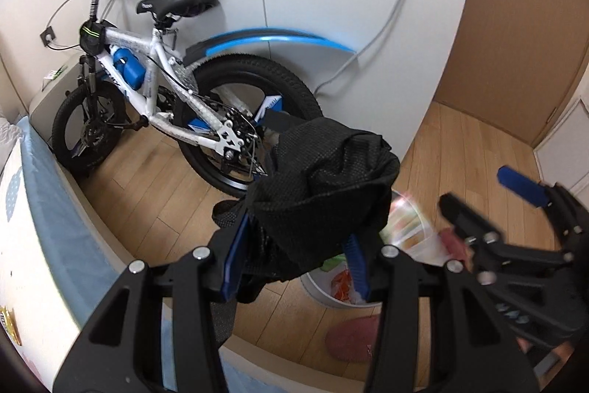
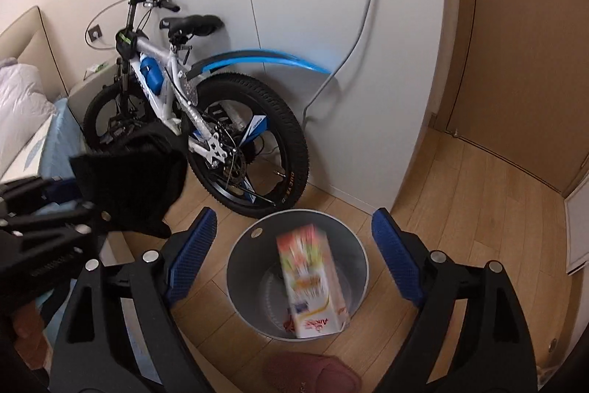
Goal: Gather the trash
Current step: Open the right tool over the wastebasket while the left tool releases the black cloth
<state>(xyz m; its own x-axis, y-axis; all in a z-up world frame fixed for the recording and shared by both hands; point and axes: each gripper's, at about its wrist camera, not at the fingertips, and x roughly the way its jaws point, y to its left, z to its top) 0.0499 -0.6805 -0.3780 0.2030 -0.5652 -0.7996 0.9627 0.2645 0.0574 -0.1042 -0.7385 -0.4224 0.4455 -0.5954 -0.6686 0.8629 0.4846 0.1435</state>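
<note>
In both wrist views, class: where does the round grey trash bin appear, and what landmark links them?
Left wrist: trash bin low centre, mostly hidden behind the black cloth.
Right wrist: trash bin bottom centre, carton inside.
Shared landmark: the bicycle against the wall.

Bicycle (image 2: 191,120) leans against wall (image 2: 313,6); slipper (image 2: 313,374) on floor (image 2: 460,209).

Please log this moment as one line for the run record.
left hand-held gripper: shut on black cloth | right hand-held gripper: open, empty | carton: dropping into bin
</note>
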